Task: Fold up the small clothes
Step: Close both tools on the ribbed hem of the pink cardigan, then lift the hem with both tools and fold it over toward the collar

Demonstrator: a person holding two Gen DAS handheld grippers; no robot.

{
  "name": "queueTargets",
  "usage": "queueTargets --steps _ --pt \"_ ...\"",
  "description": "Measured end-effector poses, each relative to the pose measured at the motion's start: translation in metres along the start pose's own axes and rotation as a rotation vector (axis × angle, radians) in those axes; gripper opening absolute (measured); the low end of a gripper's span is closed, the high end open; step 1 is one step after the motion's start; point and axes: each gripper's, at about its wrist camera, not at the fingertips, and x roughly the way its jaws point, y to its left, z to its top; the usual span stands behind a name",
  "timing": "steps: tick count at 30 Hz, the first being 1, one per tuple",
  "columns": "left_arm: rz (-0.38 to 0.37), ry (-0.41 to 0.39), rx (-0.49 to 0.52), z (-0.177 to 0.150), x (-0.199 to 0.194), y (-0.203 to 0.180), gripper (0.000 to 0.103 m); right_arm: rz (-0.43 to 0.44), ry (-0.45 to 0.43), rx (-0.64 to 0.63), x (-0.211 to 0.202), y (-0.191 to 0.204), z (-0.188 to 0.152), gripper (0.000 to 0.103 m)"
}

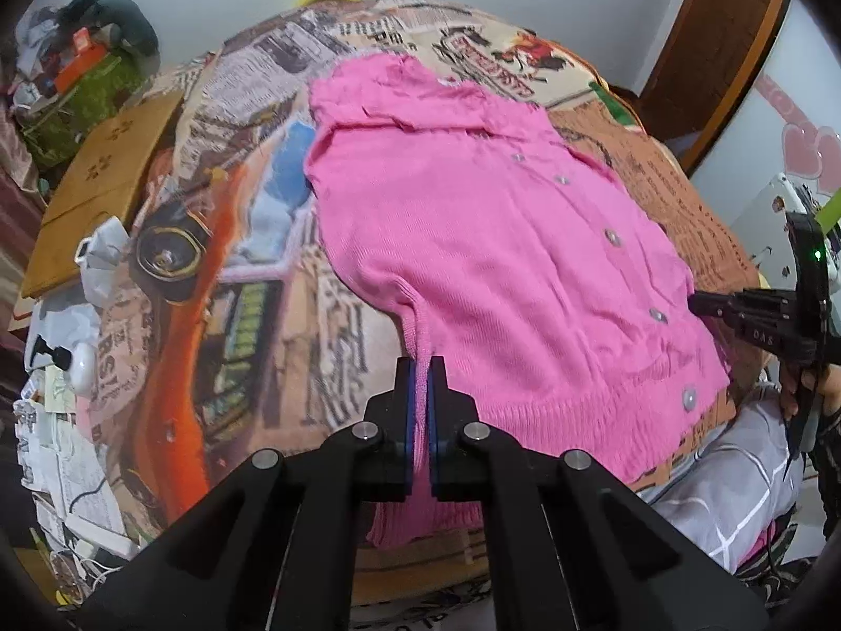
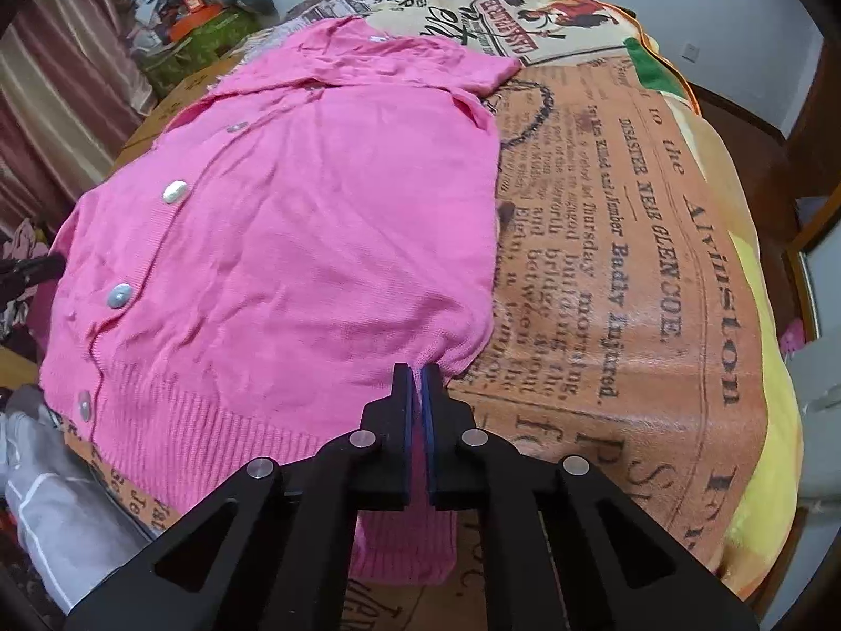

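Note:
A small pink knitted cardigan [image 1: 473,242] with pearly buttons lies spread flat on a newsprint-patterned cloth [image 1: 252,273], its ribbed hem nearest me. My left gripper [image 1: 420,368] is shut on the hem's left corner, with pink knit pinched between the blue pads. In the right wrist view the same cardigan [image 2: 294,221] fills the left half, and my right gripper [image 2: 416,373] is shut on the hem's right corner, fabric caught between its pads. The right gripper's black fingers [image 1: 736,310] also show at the cardigan's right edge in the left wrist view.
A brown cardboard box [image 1: 100,184] and a heap of clutter [image 1: 79,63] sit at the far left. White bags and papers [image 1: 58,368] lie by the cloth's left edge. The printed cloth [image 2: 631,263] stretches bare to the right. A grey checked trouser leg [image 1: 725,473] is near the front.

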Motion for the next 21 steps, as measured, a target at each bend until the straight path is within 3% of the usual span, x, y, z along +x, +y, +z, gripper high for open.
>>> queueTargets --steps 9,21 --pt "0.024 -0.106 0.023 0.028 -0.028 0.002 0.003 0.028 -0.134 -0.018 -0.043 0.007 0.025 0.003" --pt "0.041 -0.22 0.045 0.096 -0.045 0.004 0.003 0.026 -0.284 -0.053 -0.078 0.009 0.086 0.003"
